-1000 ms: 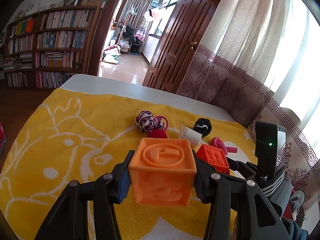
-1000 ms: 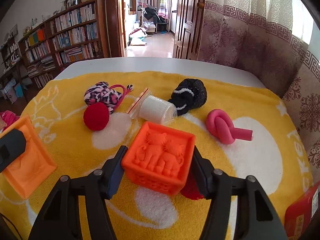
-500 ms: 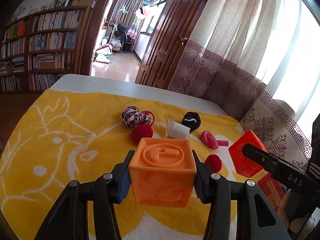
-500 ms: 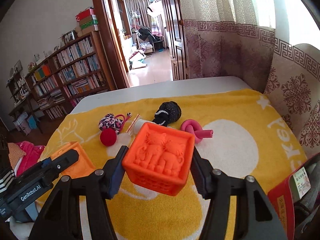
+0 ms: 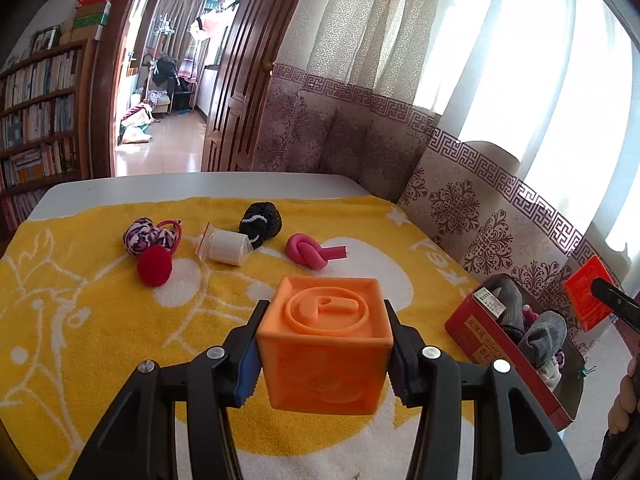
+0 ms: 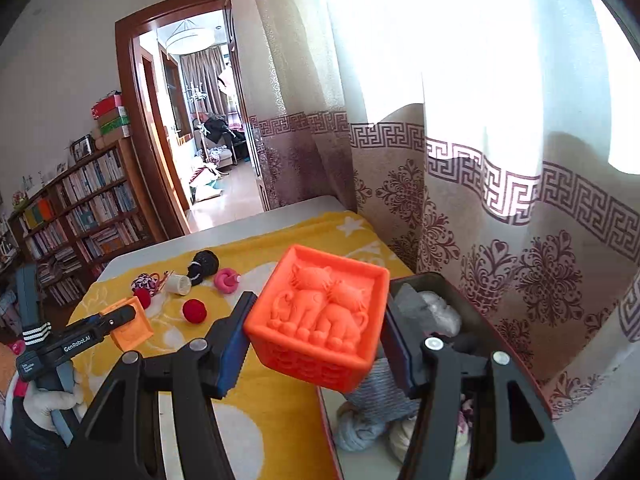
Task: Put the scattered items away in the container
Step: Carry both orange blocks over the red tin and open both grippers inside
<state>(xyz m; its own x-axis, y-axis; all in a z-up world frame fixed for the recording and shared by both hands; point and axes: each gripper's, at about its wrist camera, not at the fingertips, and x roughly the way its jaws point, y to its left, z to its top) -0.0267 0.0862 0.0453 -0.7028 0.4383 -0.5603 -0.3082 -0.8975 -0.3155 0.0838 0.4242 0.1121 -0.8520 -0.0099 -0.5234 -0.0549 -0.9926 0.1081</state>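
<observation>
While the left gripper (image 5: 324,354) clamps the orange cube (image 5: 325,344) above the yellow towel (image 5: 80,320), the right gripper (image 6: 314,340) grips the red-orange cube (image 6: 320,320) over the red box (image 6: 472,304).

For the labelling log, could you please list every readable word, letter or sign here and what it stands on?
"GenRobot.AI": on the black left gripper, seen from the right wrist.
"P", raised: on the light orange rubber cube.
Printing and white label on the red rectangular tin: too small to read.
</observation>
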